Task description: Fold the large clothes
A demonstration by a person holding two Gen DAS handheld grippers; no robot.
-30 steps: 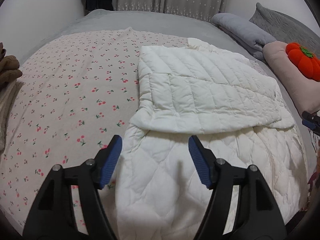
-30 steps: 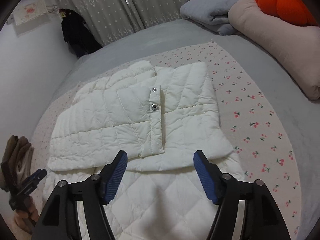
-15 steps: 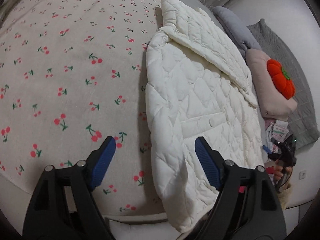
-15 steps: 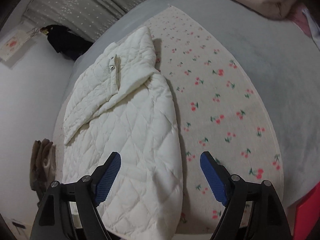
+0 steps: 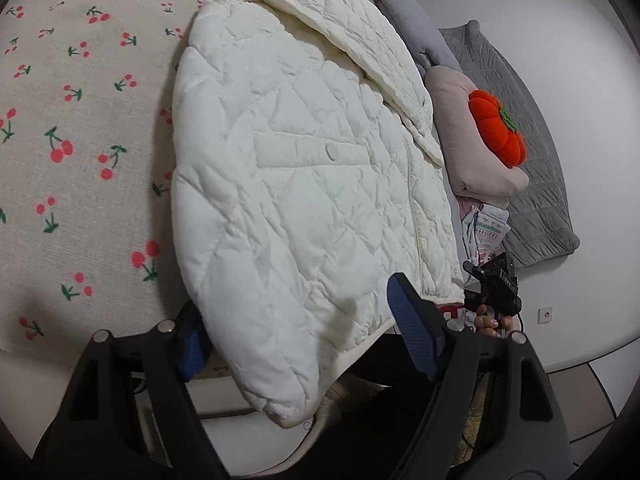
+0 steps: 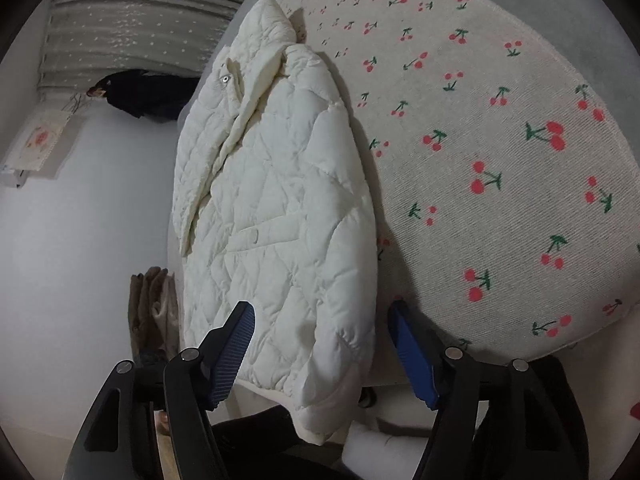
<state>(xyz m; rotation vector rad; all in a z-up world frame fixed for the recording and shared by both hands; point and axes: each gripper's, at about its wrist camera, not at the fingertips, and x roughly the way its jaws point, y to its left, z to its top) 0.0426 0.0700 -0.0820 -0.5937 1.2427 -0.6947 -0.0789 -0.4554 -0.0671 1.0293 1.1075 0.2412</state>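
A white quilted jacket (image 5: 304,184) lies on the bed, on a cream sheet printed with red cherries (image 5: 72,128). Its top part is folded down over the body, and a snap button shows on that folded flap in the right wrist view. The hem end hangs a little over the near edge of the bed.

The left tongs (image 5: 304,336) stand wide apart at one hem corner. The corner of the jacket lies between the two blue pads, covering part of the left-hand pad (image 5: 192,350), while the other pad stands clear of the fabric. The pads do not pinch it.

The right tongs (image 6: 324,354) straddle the opposite hem corner. Their jaws have just been closing, yet there is a gap on both sides, and the corner of the jacket sits between the pads without being squeezed. In the left wrist view the right tongs show as a small black frame past the far hem corner, with the fingers of the hand (image 5: 490,320) that carries them.

Beside the jacket are a pink pillow (image 5: 464,128) with an orange pumpkin cushion (image 5: 496,132) on it, a grey quilted blanket (image 5: 532,184), and a folded grey cover (image 5: 412,28). A dotted curtain (image 6: 132,12) hangs behind the bed.
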